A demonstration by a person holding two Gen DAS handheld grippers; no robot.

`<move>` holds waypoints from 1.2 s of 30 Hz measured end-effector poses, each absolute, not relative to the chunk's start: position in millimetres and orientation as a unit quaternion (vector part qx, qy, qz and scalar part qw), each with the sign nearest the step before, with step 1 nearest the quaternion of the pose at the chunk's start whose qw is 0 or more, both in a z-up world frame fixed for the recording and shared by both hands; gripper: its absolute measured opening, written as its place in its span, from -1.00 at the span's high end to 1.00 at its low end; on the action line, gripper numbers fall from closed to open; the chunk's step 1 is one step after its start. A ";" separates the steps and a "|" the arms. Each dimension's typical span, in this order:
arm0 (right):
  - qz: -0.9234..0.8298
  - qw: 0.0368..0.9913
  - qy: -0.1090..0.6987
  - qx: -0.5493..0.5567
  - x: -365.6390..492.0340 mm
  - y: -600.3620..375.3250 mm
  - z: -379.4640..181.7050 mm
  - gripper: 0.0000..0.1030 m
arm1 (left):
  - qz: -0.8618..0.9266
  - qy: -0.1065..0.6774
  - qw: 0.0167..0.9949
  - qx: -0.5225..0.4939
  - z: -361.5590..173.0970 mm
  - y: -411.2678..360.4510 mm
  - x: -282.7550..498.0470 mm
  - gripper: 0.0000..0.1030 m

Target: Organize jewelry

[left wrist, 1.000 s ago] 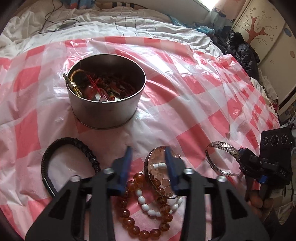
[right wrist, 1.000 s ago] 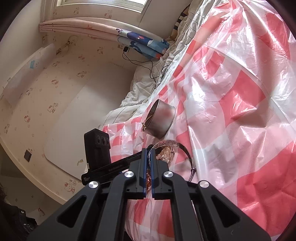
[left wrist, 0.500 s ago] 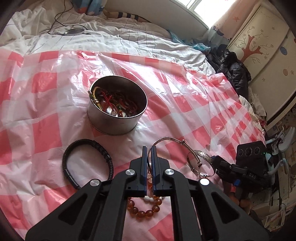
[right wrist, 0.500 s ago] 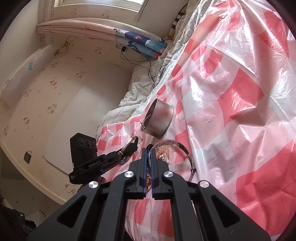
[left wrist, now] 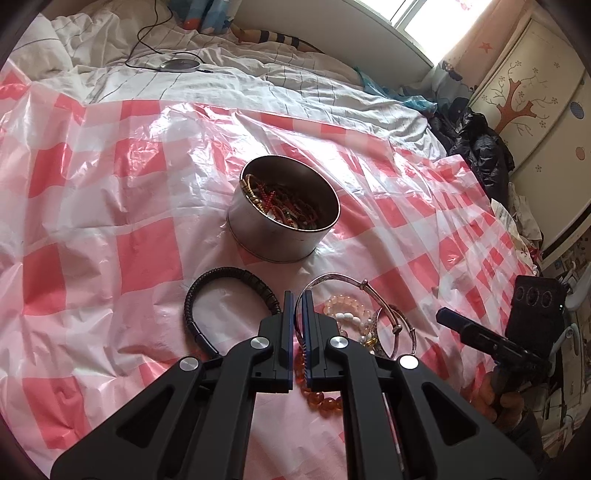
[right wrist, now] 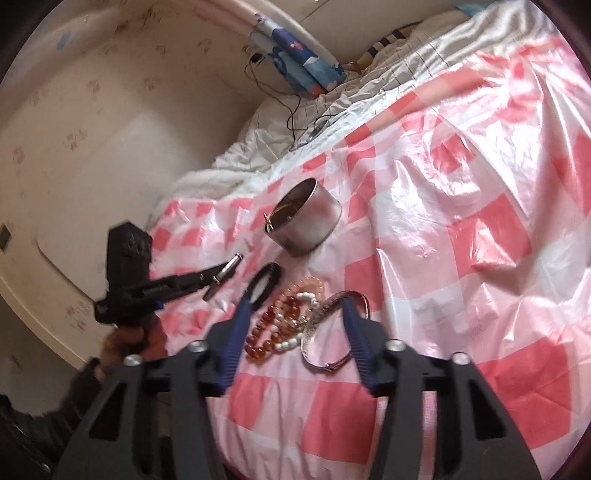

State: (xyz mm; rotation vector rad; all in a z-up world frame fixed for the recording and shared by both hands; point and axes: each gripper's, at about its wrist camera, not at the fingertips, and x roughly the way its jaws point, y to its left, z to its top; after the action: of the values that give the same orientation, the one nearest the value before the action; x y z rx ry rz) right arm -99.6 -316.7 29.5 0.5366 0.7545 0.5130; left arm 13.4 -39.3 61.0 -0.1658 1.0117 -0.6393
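Where the jewelry lies: on a red-and-white checked plastic sheet (left wrist: 140,251) spread over a bed w/ white bedding (left wrist: 295,92)
Tin: round metal tin (left wrist: 280,240), upright, open, mid-sheet, beyond the loose pieces; holds a tangle of red cords and a gold-coloured piece at the rim
Loose pile: near edge of sheet, just in front of the tin, apart from it
Black bracelet: braided black bracelet (left wrist: 229,275), leftmost in L wrist view, flat, beside the beads
Beads: amber bead bracelet (left wrist: 321,400), pink bead bracelet (left wrist: 343,301) and white bead string (left wrist: 347,316), overlapping in one heap
Bangles: thin silver bangle (left wrist: 343,277) arcs round the far side of the heap; engraved silver bangle (right wrist: 325,308) on the right of it, touching the beads
L gripper: L gripper (left wrist: 297,306) clenched, blue pads nearly together, raised above the sheet to the left of the pile
L gripper load: R wrist view shows silvery bits at its tip, but blurred; possibly a small metal piece, can't tell
R gripper: R gripper (right wrist: 297,304) jaws opening, pads wide apart, pressing on nothing; engraved silver bangle and part of the heap show between the fingers, lying on the sheet
Hands: a hand (right wrist: 125,339) w/ dark sleeve grips the L gripper handle
Background: black cable (left wrist: 147,29) on the bedding; cupboard w/ tree picture (left wrist: 517,107) on the right of the bed
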 end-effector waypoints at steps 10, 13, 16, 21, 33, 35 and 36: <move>0.221 0.853 0.470 -0.055 -82.4 -218.2 7.7 0.72 | -0.298 0.474 0.825 -0.085 56.4 -36.0 13.4 0.93; 0.237 0.857 0.457 -0.005 -87.9 -232.2 7.6 0.93 | -0.295 0.472 0.826 -0.088 57.4 -31.7 14.5 0.93; 0.257 0.859 0.428 0.115 -89.2 -258.5 14.5 0.92 | -0.291 0.472 0.827 -0.090 56.9 -27.0 16.4 0.93; 0.304 0.839 0.342 0.295 -96.0 -302.3 30.0 0.91 | -0.287 0.469 0.830 -0.088 59.1 -24.4 18.0 0.93; 0.310 0.844 0.293 0.326 -53.6 -311.0 71.4 0.91 | -0.270 0.442 0.852 -0.075 85.7 -34.5 51.0 0.93; 0.312 0.847 0.290 0.319 -42.1 -304.8 77.5 0.91 | -0.267 0.438 0.856 -0.065 88.4 -42.1 60.0 0.93; 0.312 0.848 0.289 0.315 -35.4 -301.0 80.7 0.91 | -0.265 0.437 0.857 -0.062 88.5 -44.7 64.7 0.93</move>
State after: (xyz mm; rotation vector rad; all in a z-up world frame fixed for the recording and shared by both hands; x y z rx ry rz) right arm -35.4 -301.0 80.7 0.6642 0.6084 0.6579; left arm 64.7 -44.7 88.5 -0.1294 0.9182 -0.5558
